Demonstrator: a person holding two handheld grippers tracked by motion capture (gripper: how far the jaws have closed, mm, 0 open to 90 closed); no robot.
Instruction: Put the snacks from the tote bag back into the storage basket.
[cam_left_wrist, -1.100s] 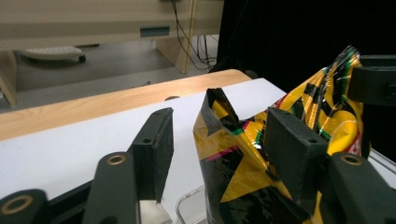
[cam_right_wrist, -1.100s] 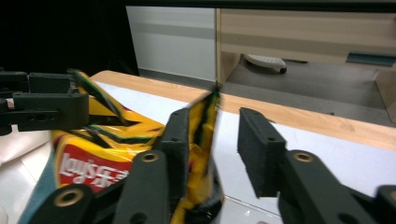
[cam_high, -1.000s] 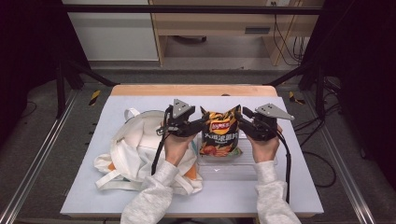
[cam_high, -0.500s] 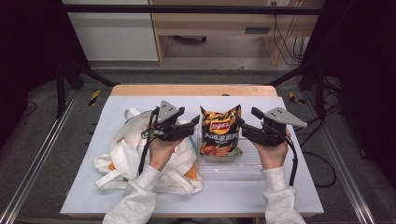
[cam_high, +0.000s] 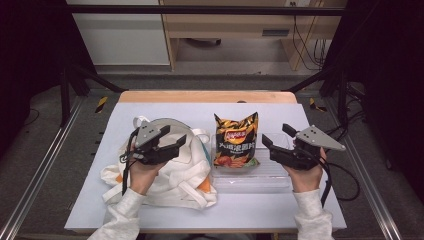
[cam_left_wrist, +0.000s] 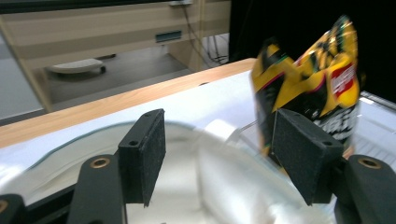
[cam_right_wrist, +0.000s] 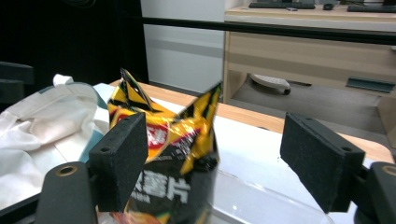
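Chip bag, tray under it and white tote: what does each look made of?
Chip bag: glossy printed foil or plastic film, creased with highlights. Tray: clear rigid plastic, likely; the table shows through. Tote: matte off-white woven cloth, probably canvas, in soft folds.

Both grippers (cam_high: 176, 141) (cam_high: 275, 140) level — fingers just opened, empty.

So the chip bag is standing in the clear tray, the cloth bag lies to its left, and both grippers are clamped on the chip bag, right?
Not quite: in the high view both grippers, left gripper and right gripper, are open and apart from the chip bag. It stands in the clear tray, cloth bag to its left.
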